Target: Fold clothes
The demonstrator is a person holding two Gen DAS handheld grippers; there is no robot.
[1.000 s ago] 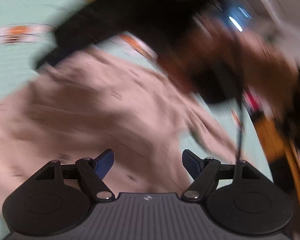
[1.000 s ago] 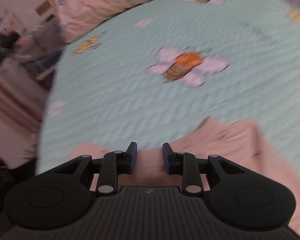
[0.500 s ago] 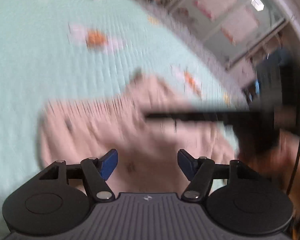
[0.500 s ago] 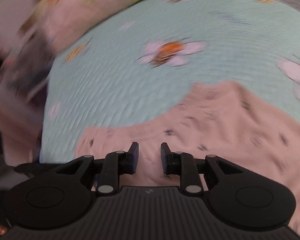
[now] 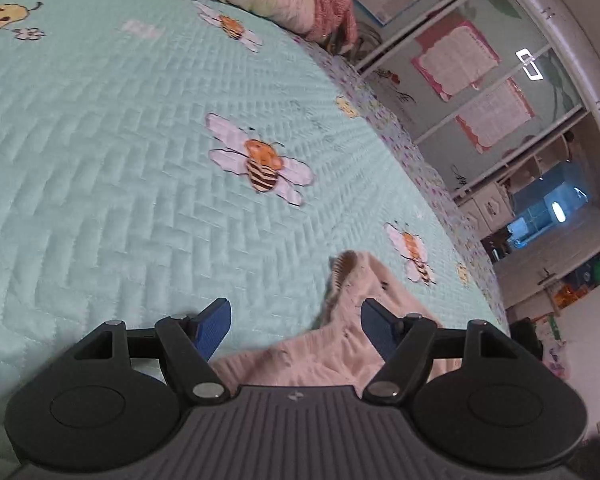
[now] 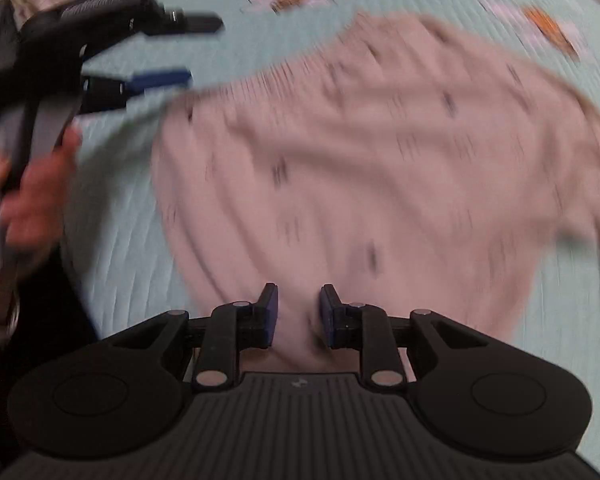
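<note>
Left gripper (image 5: 294,326) angled down, jaws opening, blue pads (image 5: 214,326) well apart and pressing on nothing, one pad above the pink garment (image 6: 360,168), the other beside its edge. Seen from the right wrist, gripped by a bare hand (image 6: 28,188) left of that garment. Right gripper (image 6: 298,314) pointed steeply down over the garment's near part, 2 pads a narrow gap apart; grip unclear.

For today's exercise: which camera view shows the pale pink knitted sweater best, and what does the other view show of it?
The right wrist view: the pale pink knitted sweater fills most of the frame, spread on the mint quilted bedspread, though motion-blurred. The left wrist view shows only one sharp ribbed edge beside the left gripper.
</note>
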